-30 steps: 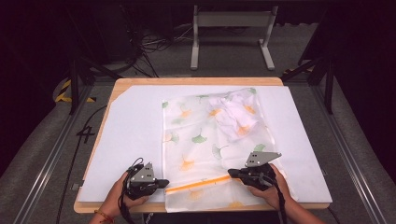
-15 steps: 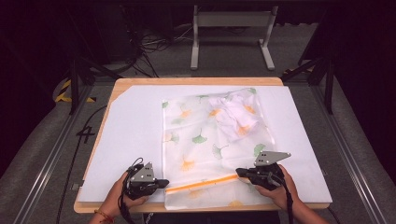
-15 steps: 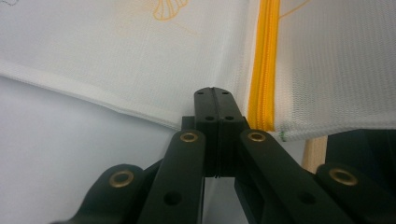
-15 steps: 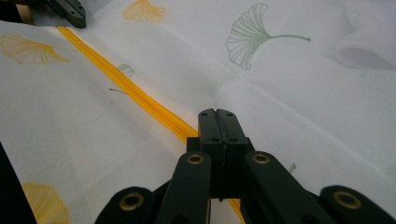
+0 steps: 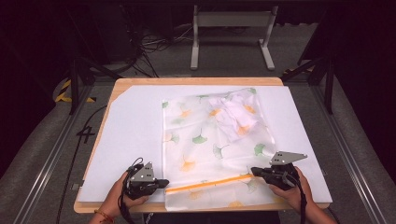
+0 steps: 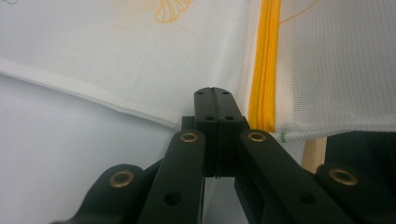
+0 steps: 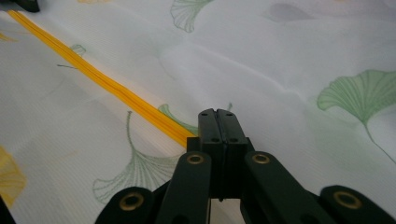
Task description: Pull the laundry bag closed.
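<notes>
Orange zipper (image 5: 210,183) of the mesh laundry bag (image 5: 205,140): my right gripper (image 5: 256,173) pinched its slider, left gripper (image 5: 164,183) clamped the bag's edge; hasty pulling could snag mesh.

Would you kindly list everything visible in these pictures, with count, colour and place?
Sheer white mesh zip bag with green and orange ginkgo leaf print: one, lying flat at the table's middle, reaching the near edge.
Orange zipper: one, running across the bag's near end between the two grippers.
White crumpled cloth: one, apparently inside the bag, at its far right corner.
White sheet: one, covering most of the tabletop.
Light wooden table: one, edges showing around the sheet.
Grey metal stand: one, on the floor beyond the table.
Black cables: several, on the floor at the far left.
Left gripper: black, jaws shut, at the zipper's left end.
Right gripper: black, jaws shut, at the zipper's right end.
</notes>
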Demonstrator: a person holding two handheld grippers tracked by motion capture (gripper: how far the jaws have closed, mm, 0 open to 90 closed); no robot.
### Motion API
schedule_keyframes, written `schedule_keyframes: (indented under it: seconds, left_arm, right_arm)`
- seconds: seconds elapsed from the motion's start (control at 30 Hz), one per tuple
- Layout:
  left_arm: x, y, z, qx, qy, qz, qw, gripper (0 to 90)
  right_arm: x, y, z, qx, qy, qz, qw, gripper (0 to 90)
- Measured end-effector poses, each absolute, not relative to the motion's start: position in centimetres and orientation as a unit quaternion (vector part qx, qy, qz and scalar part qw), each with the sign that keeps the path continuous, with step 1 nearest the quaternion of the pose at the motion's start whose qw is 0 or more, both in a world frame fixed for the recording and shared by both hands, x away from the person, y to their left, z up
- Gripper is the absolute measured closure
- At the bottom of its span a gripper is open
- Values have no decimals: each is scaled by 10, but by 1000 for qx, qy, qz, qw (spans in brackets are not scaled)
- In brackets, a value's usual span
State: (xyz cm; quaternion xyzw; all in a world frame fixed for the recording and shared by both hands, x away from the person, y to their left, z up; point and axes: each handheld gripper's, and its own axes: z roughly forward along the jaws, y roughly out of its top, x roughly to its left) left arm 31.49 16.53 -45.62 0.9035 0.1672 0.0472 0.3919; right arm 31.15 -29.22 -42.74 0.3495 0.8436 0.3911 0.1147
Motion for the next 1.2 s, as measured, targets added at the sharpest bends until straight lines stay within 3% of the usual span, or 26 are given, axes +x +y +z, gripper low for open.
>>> schedule_keyframes:
  seconds: [1.2]
  left_arm:
    - [315, 165, -456, 903, 168, 44, 392, 900]
  right_arm:
    - [300, -356, -427, 413, 812, 387, 145, 900]
